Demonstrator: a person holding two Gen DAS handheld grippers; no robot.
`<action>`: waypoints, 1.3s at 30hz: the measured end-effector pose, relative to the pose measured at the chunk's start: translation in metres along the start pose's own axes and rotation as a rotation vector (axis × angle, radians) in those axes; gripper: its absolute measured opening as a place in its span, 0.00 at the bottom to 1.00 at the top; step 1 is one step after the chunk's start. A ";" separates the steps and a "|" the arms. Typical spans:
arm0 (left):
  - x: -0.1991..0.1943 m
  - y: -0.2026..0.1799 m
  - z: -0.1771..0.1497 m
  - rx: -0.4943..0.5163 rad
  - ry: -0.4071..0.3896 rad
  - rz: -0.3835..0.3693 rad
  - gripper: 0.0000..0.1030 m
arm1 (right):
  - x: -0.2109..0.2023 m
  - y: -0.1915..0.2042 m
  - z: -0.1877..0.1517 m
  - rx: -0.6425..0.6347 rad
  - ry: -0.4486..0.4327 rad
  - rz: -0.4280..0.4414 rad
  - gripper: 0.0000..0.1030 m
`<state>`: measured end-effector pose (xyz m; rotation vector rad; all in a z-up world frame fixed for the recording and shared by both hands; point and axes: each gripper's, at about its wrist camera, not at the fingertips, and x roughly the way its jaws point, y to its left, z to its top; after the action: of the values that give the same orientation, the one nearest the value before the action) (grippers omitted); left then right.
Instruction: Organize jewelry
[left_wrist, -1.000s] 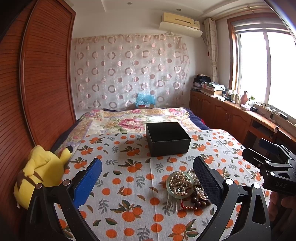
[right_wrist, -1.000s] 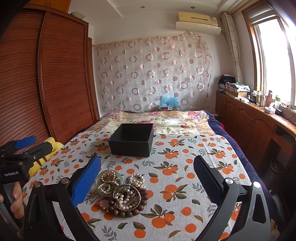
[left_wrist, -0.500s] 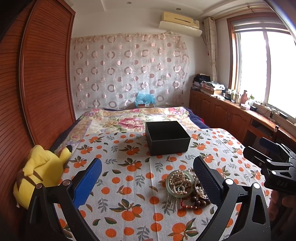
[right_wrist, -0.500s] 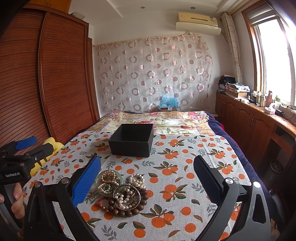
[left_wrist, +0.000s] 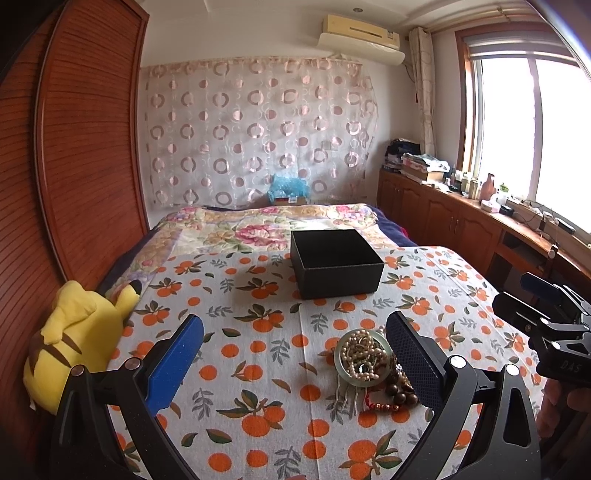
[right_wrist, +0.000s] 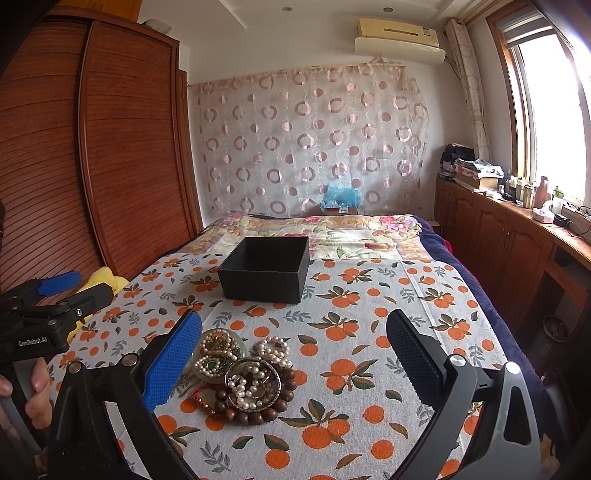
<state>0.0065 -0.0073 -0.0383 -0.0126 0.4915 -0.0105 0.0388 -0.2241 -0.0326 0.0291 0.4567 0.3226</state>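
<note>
Where the orange-print cloth (right_wrist: 369, 332) covers the near end of the bed, we list the following. Item one: a heap of jewelry (right_wrist: 242, 374), lying at 7 o'clock from the middle of the right wrist view, made up of pearl strands, a pale green bangle (right_wrist: 207, 356), a dark metal bangle (right_wrist: 253, 386) and a string of brown wooden beads (right_wrist: 258, 415), all touching or overlapping one another. Item two: an open black box (right_wrist: 266, 271) at 12 o'clock from the heap, apart from it, upright; its inside shows only dark. Item three: the right gripper (right_wrist: 293, 354), fingers spread wide, holding nothing, its blue left pad (right_wrist: 173, 363) just beside the heap. Item four: the left gripper (left_wrist: 293, 356), likewise spread wide and holding nothing; in its view the heap (left_wrist: 369, 363) sits at 4 o'clock, against the right pad (left_wrist: 413, 356), with the box (left_wrist: 336, 264) at 12 o'clock. Item five: a yellow plush toy (left_wrist: 74, 339) at 9 o'clock, against the wooden wardrobe (left_wrist: 74, 147).
</note>
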 end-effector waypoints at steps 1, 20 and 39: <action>-0.003 0.005 0.007 0.000 0.003 -0.003 0.93 | 0.000 0.000 -0.001 -0.004 0.001 0.004 0.98; 0.043 -0.006 -0.008 0.060 0.164 -0.160 0.93 | 0.024 -0.014 -0.031 -0.022 0.112 0.058 0.81; 0.110 -0.035 -0.002 0.172 0.295 -0.273 0.31 | 0.050 -0.016 -0.056 -0.034 0.210 0.106 0.62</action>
<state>0.1027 -0.0440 -0.0917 0.0917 0.7798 -0.3258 0.0608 -0.2259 -0.1061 -0.0140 0.6587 0.4401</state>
